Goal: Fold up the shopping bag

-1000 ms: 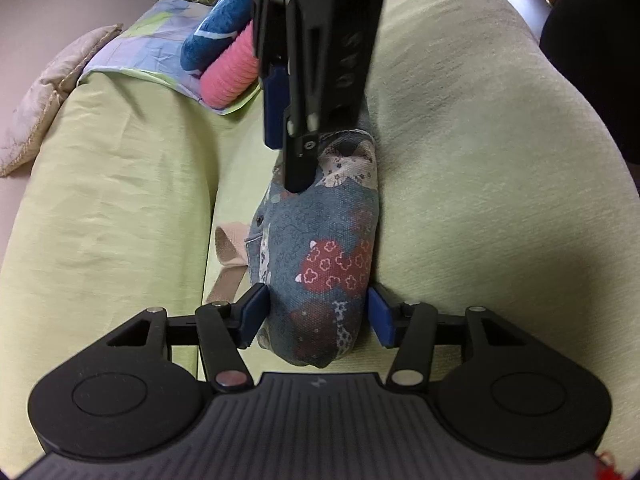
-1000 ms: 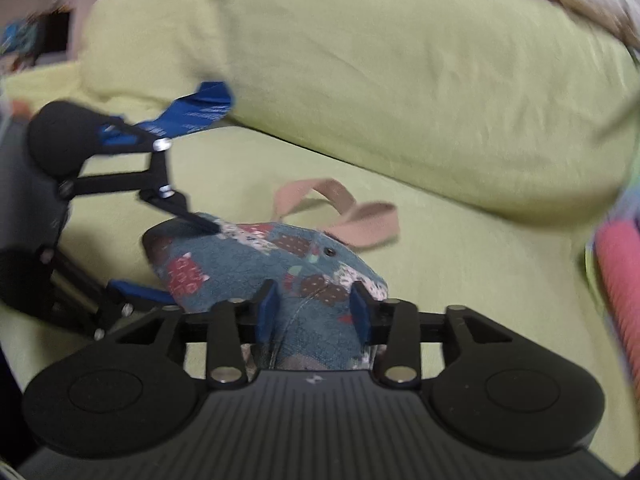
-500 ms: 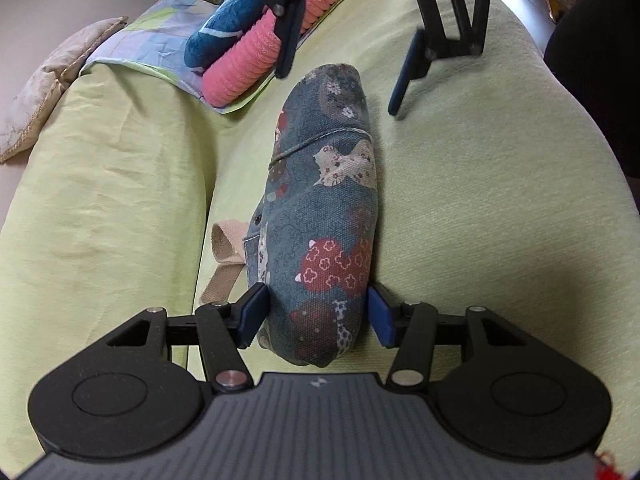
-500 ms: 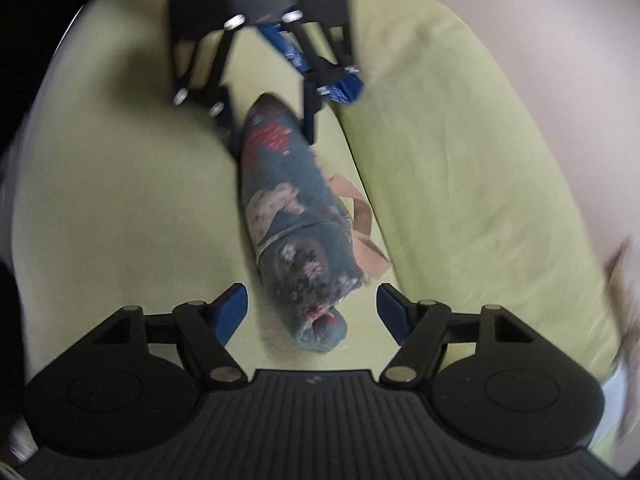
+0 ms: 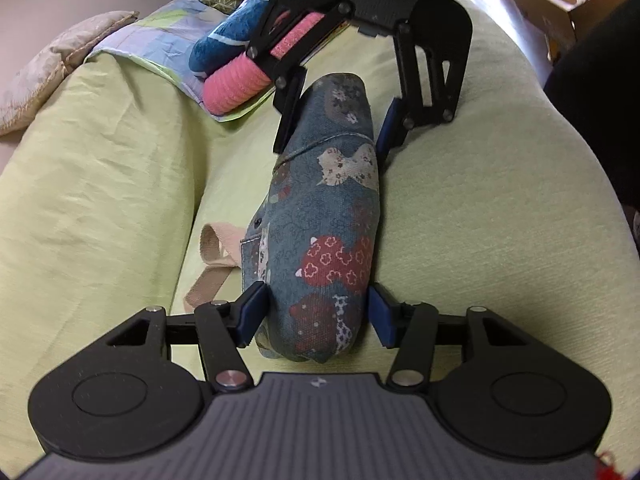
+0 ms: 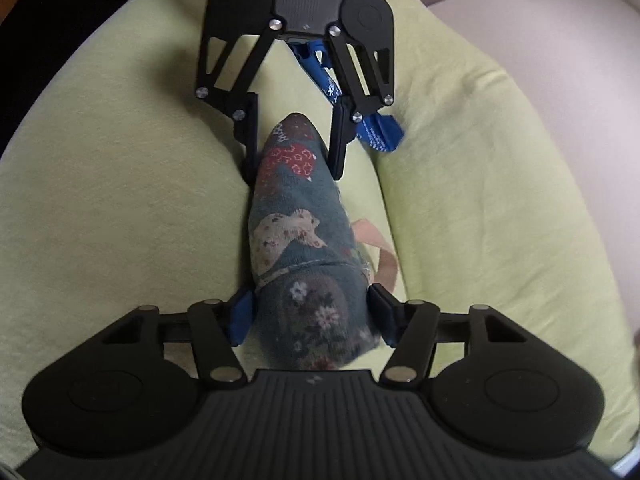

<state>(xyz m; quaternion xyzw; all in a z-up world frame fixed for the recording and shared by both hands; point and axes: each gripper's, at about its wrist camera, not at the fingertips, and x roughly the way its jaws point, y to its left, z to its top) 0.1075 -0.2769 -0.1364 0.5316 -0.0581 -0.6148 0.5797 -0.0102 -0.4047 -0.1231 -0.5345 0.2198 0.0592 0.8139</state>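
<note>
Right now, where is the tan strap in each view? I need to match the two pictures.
Left wrist view: the strap lies lower left of centre, sticking out from the left side of the rolled bag, by the sofa crease.
Right wrist view: the strap shows right of centre, peeking from the bag's right side.
Shared landmark: the red flowered patch on the bag.

I hold my left gripper (image 5: 316,316) and right gripper (image 6: 310,316) level, facing each other from opposite ends of the bag (image 5: 324,216). Each one's fingers straddle a bag end, pads pressed against its sides.
</note>
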